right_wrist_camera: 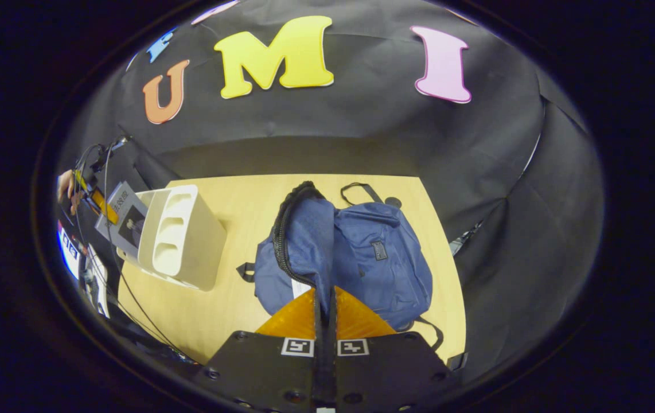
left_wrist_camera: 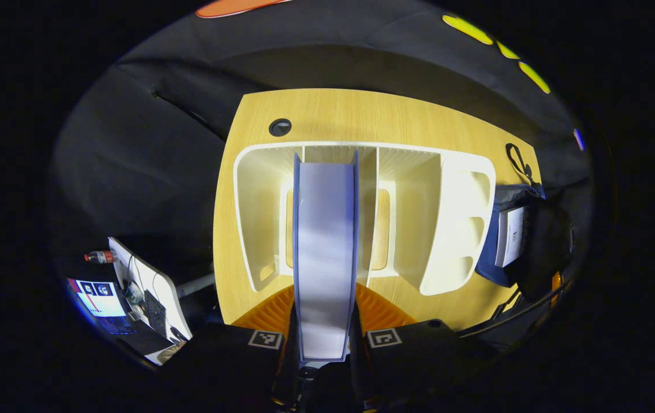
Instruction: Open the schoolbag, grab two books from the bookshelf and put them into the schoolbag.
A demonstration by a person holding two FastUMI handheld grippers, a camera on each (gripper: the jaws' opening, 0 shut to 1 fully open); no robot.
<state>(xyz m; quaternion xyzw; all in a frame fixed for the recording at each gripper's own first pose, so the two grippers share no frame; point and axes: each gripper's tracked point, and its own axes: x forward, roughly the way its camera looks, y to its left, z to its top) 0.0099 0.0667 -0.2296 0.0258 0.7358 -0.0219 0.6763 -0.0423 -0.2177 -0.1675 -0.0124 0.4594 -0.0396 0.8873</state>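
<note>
Overhead, thin blue-edged book, pages pale

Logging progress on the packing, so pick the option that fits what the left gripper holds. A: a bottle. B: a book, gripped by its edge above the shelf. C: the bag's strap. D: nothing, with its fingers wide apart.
B: in the left gripper view the left gripper is closed on a book, seen edge-on over the white shelf on the table.
</note>
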